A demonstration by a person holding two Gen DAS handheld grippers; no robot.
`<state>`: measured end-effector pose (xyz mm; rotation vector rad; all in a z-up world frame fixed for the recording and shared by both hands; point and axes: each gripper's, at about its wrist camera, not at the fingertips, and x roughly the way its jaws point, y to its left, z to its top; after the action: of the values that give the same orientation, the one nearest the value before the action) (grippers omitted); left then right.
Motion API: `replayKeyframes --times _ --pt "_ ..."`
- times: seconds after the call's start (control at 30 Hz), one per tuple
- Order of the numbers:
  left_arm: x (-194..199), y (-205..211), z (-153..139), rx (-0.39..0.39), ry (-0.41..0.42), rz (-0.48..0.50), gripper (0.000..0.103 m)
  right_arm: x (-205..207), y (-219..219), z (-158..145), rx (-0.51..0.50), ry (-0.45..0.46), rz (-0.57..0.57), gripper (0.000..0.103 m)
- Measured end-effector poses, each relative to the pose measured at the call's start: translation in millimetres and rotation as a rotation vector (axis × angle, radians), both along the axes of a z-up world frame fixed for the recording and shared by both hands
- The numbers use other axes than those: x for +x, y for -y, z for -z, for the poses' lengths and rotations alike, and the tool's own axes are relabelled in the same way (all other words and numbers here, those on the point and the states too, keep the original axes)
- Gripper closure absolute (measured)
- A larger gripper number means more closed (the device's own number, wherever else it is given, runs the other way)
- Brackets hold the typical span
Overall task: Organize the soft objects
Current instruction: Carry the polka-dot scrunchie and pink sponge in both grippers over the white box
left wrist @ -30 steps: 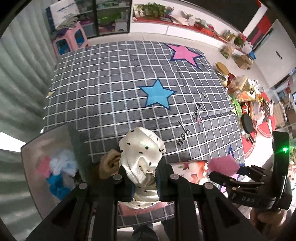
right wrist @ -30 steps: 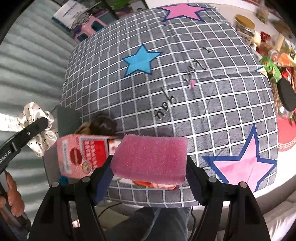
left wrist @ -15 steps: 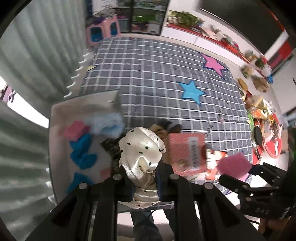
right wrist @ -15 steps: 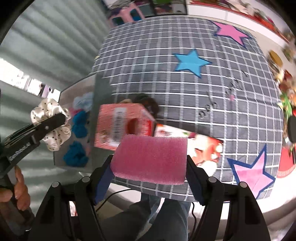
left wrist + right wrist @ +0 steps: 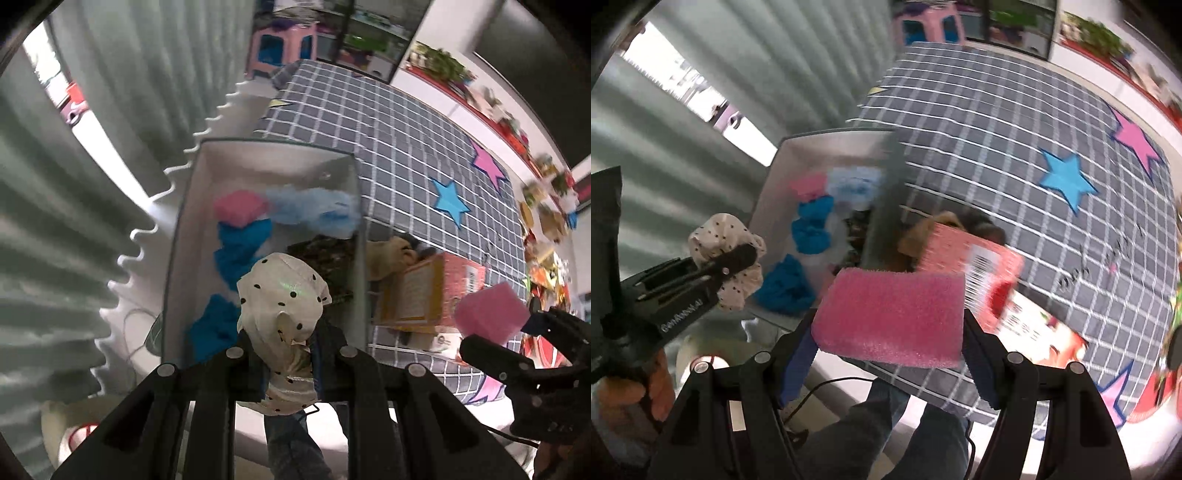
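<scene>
Left gripper (image 5: 286,347) pinches a cream polka-dot fabric scrunchie (image 5: 282,295) above the grey open-topped bin (image 5: 177,236). Right gripper (image 5: 888,332) clamps a pink foam sponge block (image 5: 890,314) over the bin's table-side wall; released there, it may land outside on the table edge.

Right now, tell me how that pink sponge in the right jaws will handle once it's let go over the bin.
The pink sponge looks like porous foam, so probably very light. It spans the right gripper unsagging, so likely springy rather than floppy. Blocky and flat-sided, it should settle, not roll.
</scene>
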<state>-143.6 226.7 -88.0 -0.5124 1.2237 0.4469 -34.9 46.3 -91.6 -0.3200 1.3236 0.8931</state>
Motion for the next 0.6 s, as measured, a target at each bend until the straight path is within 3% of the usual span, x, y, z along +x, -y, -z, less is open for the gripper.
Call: replayKeyframes --times 0.27,0.6 --pt "-23.6 -14.8 12.8 -0.021 -0.028 -0.069 0.084 -21.8 -47.3 1.8 -0.019 0.01 -0.132 0.029" --pt "-31.6 -21.4 19.5 -0.029 -0.04 -0.095 0.084 -30.9 -72.8 2.8 -0.033 0.012 -0.194 0.029"
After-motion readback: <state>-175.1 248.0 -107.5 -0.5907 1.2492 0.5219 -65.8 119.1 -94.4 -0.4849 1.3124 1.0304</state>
